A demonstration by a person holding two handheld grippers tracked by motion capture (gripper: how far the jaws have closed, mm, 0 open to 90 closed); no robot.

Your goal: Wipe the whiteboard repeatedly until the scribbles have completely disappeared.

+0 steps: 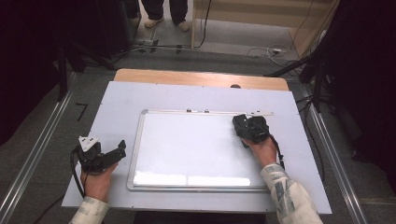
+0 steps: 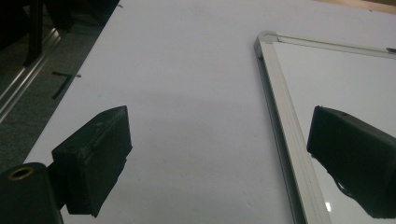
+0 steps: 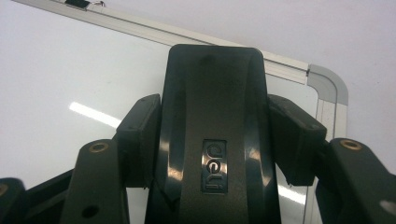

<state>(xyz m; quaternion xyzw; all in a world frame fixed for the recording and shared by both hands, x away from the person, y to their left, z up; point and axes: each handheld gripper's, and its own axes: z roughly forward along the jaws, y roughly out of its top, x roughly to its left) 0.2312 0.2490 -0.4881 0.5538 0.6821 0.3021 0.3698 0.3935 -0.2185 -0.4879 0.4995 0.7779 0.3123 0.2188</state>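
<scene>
A whiteboard with a silver frame lies flat in the middle of the table, its surface blank. My right gripper is over the board's far right corner, shut on a black board eraser that rests against the board; both pads press its sides in the right gripper view. My left gripper rests on the white sheet just left of the board, open with nothing between its fingers. The board's far left corner lies ahead of it.
A white sheet covers most of the table, with a wooden strip bare at the far edge. Metal rails run along both sides. A person's feet stand beyond the table, with cables on the floor.
</scene>
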